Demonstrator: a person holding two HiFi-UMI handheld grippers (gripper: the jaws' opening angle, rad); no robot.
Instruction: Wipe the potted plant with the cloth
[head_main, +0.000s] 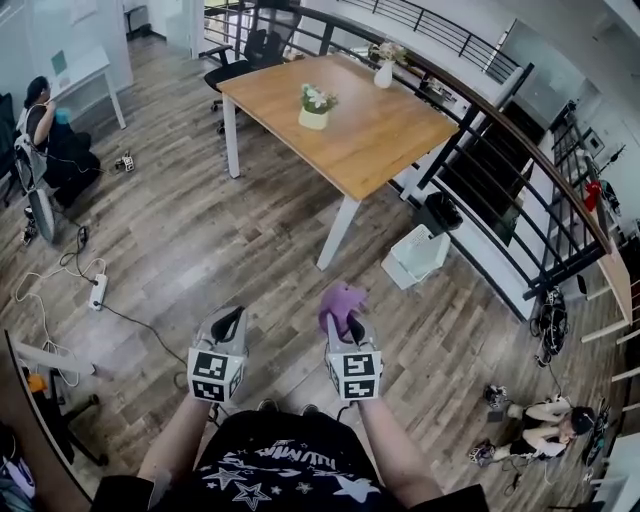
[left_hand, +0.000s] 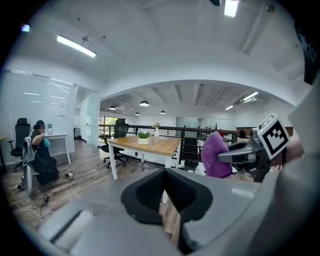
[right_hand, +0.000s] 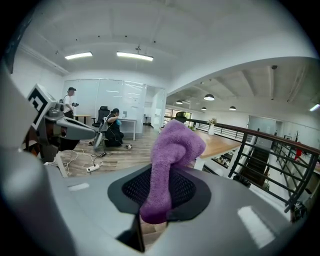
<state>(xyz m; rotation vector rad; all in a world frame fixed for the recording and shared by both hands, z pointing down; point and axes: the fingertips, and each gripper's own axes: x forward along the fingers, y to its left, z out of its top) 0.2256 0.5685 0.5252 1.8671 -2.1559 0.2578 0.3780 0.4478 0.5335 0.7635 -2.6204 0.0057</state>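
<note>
- The right gripper (head_main: 343, 322) is clamping its jaws on the purple cloth (right_hand: 169, 165). The cloth is standing up out of the pads and flopping over at its top.
- The left gripper (left_hand: 165, 195) is carrying nothing, with its jaws pressed fully together. It is riding just beside the right one, at its nine o'clock.
- The potted plant (head_main: 316, 105) is sitting on the wooden table (head_main: 390, 140). In the head view it is at about twelve o'clock from the grippers and well apart from them, across open floor.
- A white vase (head_main: 384, 72) of flowers is standing at the plant's one o'clock, nearer the railing.
- The step in hand looks like the approach, since nothing is touching the plant yet.
- A white power strip (head_main: 98, 290) and its cable are lying on the floor at about nine o'clock, so heading straight for twelve o'clock is probably the safest line.
- The loose top of the cloth is the part that should be meeting the leaves, so the right gripper should be gripping firmly and leading with that end.
- The pot looks small and light and may tip, so gentle strokes are the better choice.
- The left gripper would have to be opening first if it is to be steadying the pot.
- The vase is standing near the plant, so any wide sweep toward one o'clock is risking a knock.
</note>
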